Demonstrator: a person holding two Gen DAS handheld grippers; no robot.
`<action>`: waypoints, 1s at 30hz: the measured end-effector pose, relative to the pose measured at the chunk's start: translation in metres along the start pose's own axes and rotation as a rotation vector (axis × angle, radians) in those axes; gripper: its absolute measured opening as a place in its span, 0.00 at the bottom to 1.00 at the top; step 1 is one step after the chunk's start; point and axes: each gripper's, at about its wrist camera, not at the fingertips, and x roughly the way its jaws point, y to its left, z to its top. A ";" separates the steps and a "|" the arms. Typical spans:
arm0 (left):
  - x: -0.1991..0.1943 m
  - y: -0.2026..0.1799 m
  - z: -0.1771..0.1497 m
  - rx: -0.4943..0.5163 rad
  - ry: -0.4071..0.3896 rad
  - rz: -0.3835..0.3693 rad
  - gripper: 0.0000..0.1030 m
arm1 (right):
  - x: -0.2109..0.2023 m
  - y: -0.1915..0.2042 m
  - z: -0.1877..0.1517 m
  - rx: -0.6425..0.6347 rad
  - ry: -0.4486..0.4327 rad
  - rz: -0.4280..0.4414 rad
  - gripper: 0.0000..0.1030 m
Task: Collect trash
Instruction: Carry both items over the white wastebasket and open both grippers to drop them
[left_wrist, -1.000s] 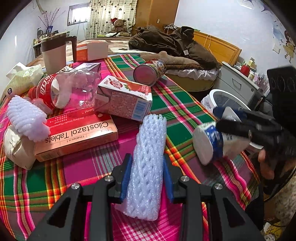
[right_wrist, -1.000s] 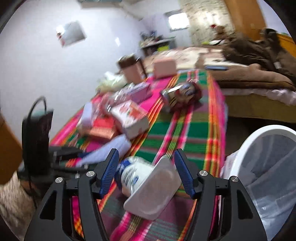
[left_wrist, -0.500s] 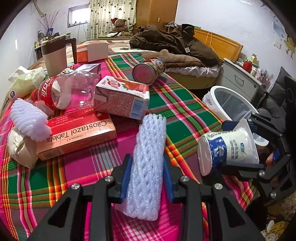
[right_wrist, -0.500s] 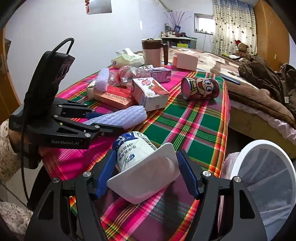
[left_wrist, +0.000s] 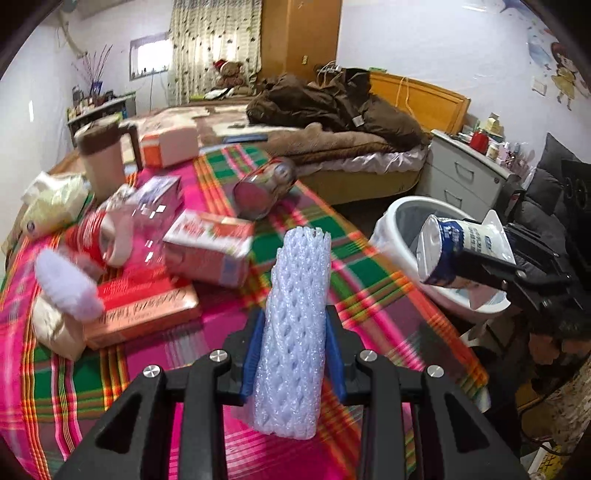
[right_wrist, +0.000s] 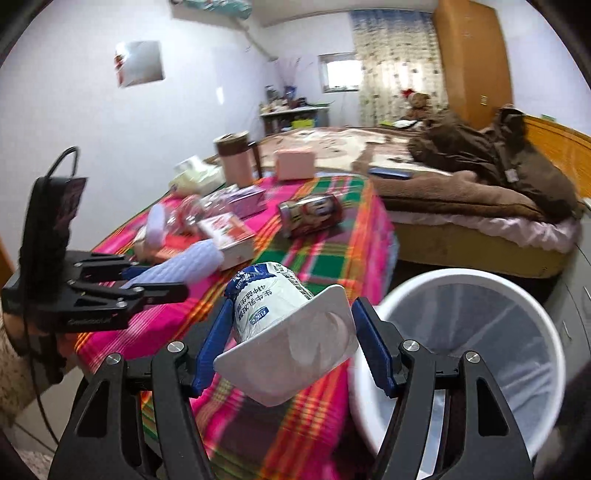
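Left gripper (left_wrist: 293, 343) clamped on white foam net sleeve (left_wrist: 295, 325), sleeve projecting past the blue pads above the plaid tablecloth (left_wrist: 166, 347), right gripper (right_wrist: 291, 336) clasping yogurt cup (right_wrist: 280, 317) sideways, beside the white bin (right_wrist: 465, 350).

Ahead and left of the left gripper (left_wrist: 293, 349), motion blur is smearing the lettering on the flat box (left_wrist: 144, 308) and the carton (left_wrist: 208, 249) beyond reading. The foam sleeve (left_wrist: 295, 332) is hiding the inner faces of its pads. Right of the right gripper (right_wrist: 291, 332), the picture's edge is cutting off the bin (right_wrist: 465, 354).
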 end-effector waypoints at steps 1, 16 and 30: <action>0.000 -0.004 0.003 0.006 -0.006 -0.001 0.32 | -0.005 -0.006 0.001 0.016 -0.009 -0.013 0.66; 0.021 -0.078 0.043 0.080 -0.041 -0.060 0.32 | -0.029 -0.059 0.007 0.101 -0.046 -0.215 0.66; 0.087 -0.156 0.056 0.124 0.054 -0.178 0.32 | -0.016 -0.118 -0.016 0.240 0.081 -0.399 0.66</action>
